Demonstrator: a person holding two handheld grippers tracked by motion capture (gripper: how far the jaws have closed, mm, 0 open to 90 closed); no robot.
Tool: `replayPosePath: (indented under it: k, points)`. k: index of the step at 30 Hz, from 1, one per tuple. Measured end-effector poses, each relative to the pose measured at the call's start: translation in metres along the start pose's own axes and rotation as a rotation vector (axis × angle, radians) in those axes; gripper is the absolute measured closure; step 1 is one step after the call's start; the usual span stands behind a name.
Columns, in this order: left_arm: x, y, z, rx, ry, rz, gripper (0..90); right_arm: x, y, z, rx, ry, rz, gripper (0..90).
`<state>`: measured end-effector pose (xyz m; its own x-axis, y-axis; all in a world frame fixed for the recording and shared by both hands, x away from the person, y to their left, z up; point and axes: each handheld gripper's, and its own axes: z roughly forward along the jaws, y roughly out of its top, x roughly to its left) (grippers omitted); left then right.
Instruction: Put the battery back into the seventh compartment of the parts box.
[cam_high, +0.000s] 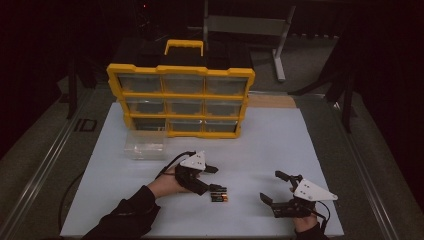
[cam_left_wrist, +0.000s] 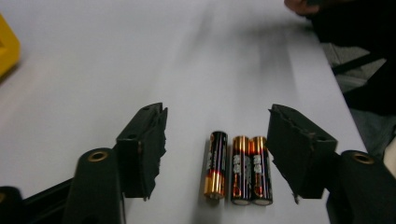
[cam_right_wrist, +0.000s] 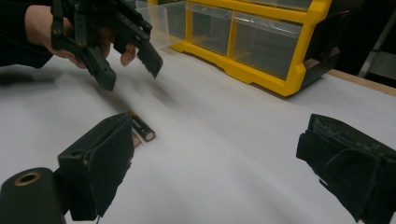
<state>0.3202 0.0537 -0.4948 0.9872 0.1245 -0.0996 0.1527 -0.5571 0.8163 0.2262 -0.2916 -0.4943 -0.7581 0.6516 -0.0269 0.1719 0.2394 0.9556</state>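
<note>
Three black-and-copper batteries (cam_high: 218, 195) lie side by side on the white mat near the front. In the left gripper view the batteries (cam_left_wrist: 240, 169) sit between the two black jaws, with a gap on either side and no pad touching them. My left gripper (cam_high: 214, 180) hovers just above and left of them, open, and my left gripper (cam_left_wrist: 217, 116) points along their length. My right gripper (cam_high: 274, 186) rests at the front right, open and empty, a short way from the batteries (cam_right_wrist: 142, 128). In its view my right gripper (cam_right_wrist: 222, 135) faces the left gripper (cam_right_wrist: 126, 65) and the hand holding it.
A yellow parts organizer (cam_high: 180, 95) with several clear drawers stands at the back of the white mat (cam_high: 270, 135). One clear drawer (cam_high: 145, 145) lies out on the mat in front of its lower left corner. A metal stand (cam_high: 280, 45) rises behind the table.
</note>
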Motion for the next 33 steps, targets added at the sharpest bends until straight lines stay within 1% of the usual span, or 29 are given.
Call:
replayPosePath:
  k: [1,4,5,6,7,10,11,12,13,14,15,16,19,20,23,26,27,33]
  points:
    - [-0.001,0.000,0.002,0.012,0.005,0.002,38.6,0.000,0.000,0.000,0.000,0.000,0.000,8.9]
    - [-0.001,-0.002,0.006,0.031,0.002,0.009,43.6,0.000,0.000,0.000,-0.001,-0.001,0.000,8.9]
    - [-0.001,-0.002,0.006,0.031,0.002,0.009,45.3,0.000,0.000,0.000,-0.001,-0.001,0.000,8.9]
    - [-0.001,-0.002,0.008,0.037,0.002,0.018,45.3,0.000,0.000,0.000,0.000,0.000,0.000,8.9]
    - [-0.002,-0.002,0.009,0.045,-0.003,0.024,49.5,0.000,0.000,0.000,0.001,0.000,-0.002,9.0]
    - [-0.003,-0.002,0.012,0.074,-0.011,0.050,54.1,0.000,0.000,0.000,0.000,0.000,-0.001,8.9]
    - [-0.003,-0.002,0.012,0.074,-0.011,0.050,55.6,0.000,0.000,0.000,0.000,0.001,-0.002,8.9]
    - [-0.003,-0.003,0.016,0.087,-0.007,0.052,57.4,0.000,0.000,0.000,0.002,0.000,-0.002,8.9]
    - [-0.003,-0.003,0.016,0.087,-0.007,0.052,58.6,0.000,0.000,0.000,0.002,0.000,-0.002,8.9]
    - [-0.003,-0.003,0.017,0.098,-0.003,0.053,61.3,0.000,0.000,0.000,0.002,0.001,-0.002,9.0]
    - [-0.002,-0.004,0.018,0.098,-0.007,0.054,61.3,0.000,0.000,0.000,0.002,0.001,-0.002,9.0]
    - [-0.002,-0.005,0.019,0.100,-0.004,0.053,64.4,0.000,0.000,0.000,0.000,0.001,0.000,8.9]
    - [-0.001,-0.006,0.022,0.110,-0.011,0.057,65.9,0.000,0.000,0.000,0.002,0.001,-0.001,8.9]
    - [-0.001,-0.006,0.023,0.117,-0.008,0.053,67.6,0.000,0.000,0.000,0.002,0.001,-0.002,9.0]
    - [0.001,-0.008,0.026,0.133,0.006,0.055,67.4,0.000,0.000,0.000,0.002,0.001,-0.001,9.0]
    - [0.002,-0.008,0.027,0.135,0.011,0.052,67.6,0.000,0.000,0.000,0.003,0.000,-0.001,9.0]
    - [0.002,-0.009,0.028,0.145,0.012,0.054,67.6,0.000,0.000,0.000,0.002,0.000,-0.001,8.9]
    - [0.005,-0.009,0.031,0.166,0.023,0.063,70.8,0.000,0.000,0.000,0.003,0.001,-0.001,8.9]
